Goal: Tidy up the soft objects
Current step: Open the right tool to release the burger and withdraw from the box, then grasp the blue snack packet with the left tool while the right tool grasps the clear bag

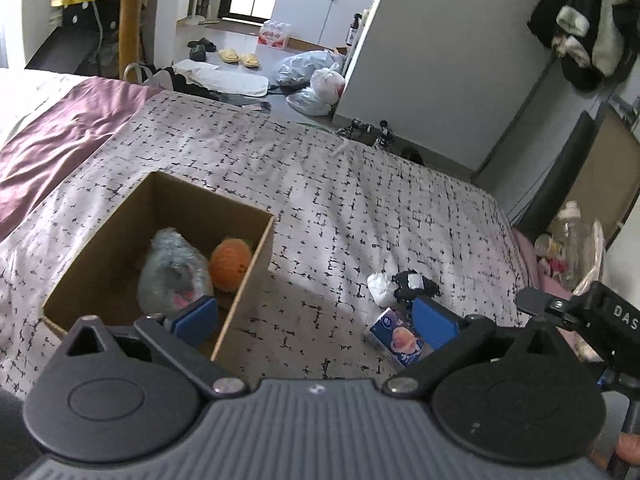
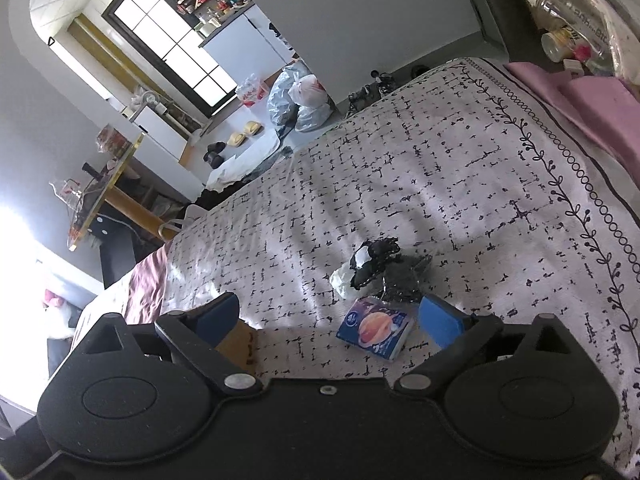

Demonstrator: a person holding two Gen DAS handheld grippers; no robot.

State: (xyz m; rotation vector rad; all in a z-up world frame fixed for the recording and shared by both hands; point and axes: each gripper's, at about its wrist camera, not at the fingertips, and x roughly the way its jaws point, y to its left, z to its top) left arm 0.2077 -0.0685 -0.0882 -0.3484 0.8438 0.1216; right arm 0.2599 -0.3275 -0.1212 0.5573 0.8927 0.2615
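- Resting on the bed is an open cardboard box, sitting on the patterned bedspread toward the left of the left wrist view.
- Lying inside the cardboard box are a grey plush toy and an orange plush ball, the two touching each other against the box's right wall.
- The left gripper is hovering above the bedspread with its blue pads spread wide apart, gripping nothing; one pad is hanging over the box's near corner.
- The right gripper is likewise standing wide apart and empty, pointing along the bed.
- A blue tissue pack is lying flat on the bedspread between the right gripper's pads, just short of the right pad.
- A black-and-white soft item is lying just beyond the tissue pack, touching a crumpled white piece; what either item is cannot be told.
- The tissue pack and these soft items are sitting outside the cardboard box, to its right.
- A corner of the box is showing under the right gripper's left pad.
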